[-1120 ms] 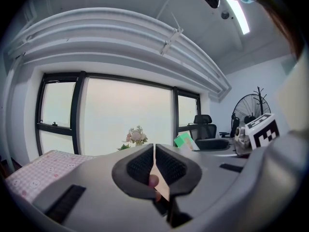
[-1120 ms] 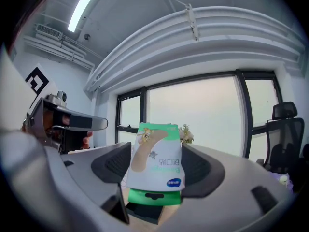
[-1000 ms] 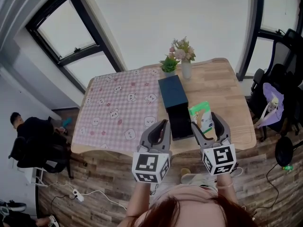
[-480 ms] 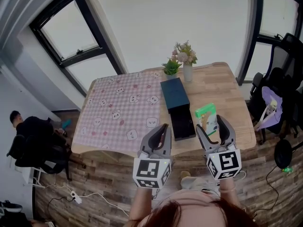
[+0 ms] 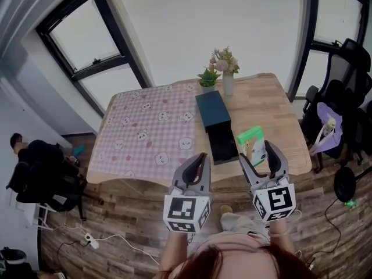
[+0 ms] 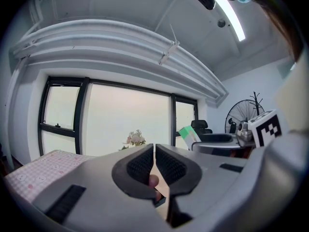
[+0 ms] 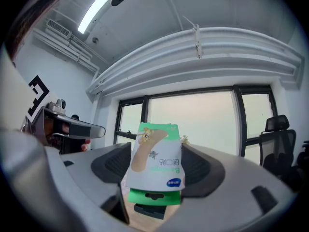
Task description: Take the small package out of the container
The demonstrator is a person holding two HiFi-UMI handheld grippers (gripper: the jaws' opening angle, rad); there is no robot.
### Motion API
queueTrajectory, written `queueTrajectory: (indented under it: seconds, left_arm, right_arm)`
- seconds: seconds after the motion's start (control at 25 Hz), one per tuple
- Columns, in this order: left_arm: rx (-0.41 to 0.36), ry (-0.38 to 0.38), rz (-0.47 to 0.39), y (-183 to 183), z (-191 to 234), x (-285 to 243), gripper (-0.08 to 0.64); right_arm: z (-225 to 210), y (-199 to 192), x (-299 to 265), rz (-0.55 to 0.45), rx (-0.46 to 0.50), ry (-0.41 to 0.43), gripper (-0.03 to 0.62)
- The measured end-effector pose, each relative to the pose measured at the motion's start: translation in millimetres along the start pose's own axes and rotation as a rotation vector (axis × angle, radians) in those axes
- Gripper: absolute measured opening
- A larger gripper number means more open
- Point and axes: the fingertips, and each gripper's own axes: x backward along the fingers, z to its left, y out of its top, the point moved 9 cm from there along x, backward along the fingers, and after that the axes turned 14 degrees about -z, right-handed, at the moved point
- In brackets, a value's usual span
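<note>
The likeliest slip from here is the small package (image 7: 155,168), a flat white-and-green pouch, sliding or twisting out of your right gripper (image 5: 256,151). The pouch is thin and smooth, and a quick swing or a loosened squeeze could let it go. The head view places it above the front edge of the wooden table (image 5: 273,109), so a drop might land it on the floor rather than on the tabletop. How much of the pouch sits between the pads is hard to judge, because the package hides the contact in the right gripper view. The pouch stands upright between the two dark pads, which press on it from both sides, and its upper end rises clear of the jaw tips. It is well out of the container, a dark blue box (image 5: 213,110) whose drawer (image 5: 222,144) is pulled open toward you, to the left of the package. Your left gripper (image 6: 154,154) is clenched on nothing, with only a thin slit between its pads, and hangs beside the right one.
</note>
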Motion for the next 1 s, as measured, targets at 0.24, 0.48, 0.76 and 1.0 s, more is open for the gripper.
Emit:
queueTrajectory:
  seconds: [0.24, 0.48, 0.76, 1.0]
  left_arm:
    - [-0.001, -0.006, -0.01, 3.2, -6.2, 16.5, 0.017]
    - [0.001, 0.0, -0.016, 8.1, -6.8, 29.7, 0.017]
    - [0.001, -0.007, -0.017, 10.1, -11.9, 47.3, 0.017]
    - [0.016, 0.001, -0.015, 8.7, -14.9, 61.5, 0.017]
  right_arm:
    - [8.3, 6.3, 14.4, -0.018, 0.032, 0.002, 0.321]
    - [17.4, 16.4, 23.7, -0.025, 0.046, -0.003, 0.321]
    - [29.6, 22.8, 37.6, -0.031, 0.062, 0.002, 0.321]
    - [38.1, 25.8, 47.7, -0.026, 0.065, 0.003, 0.321]
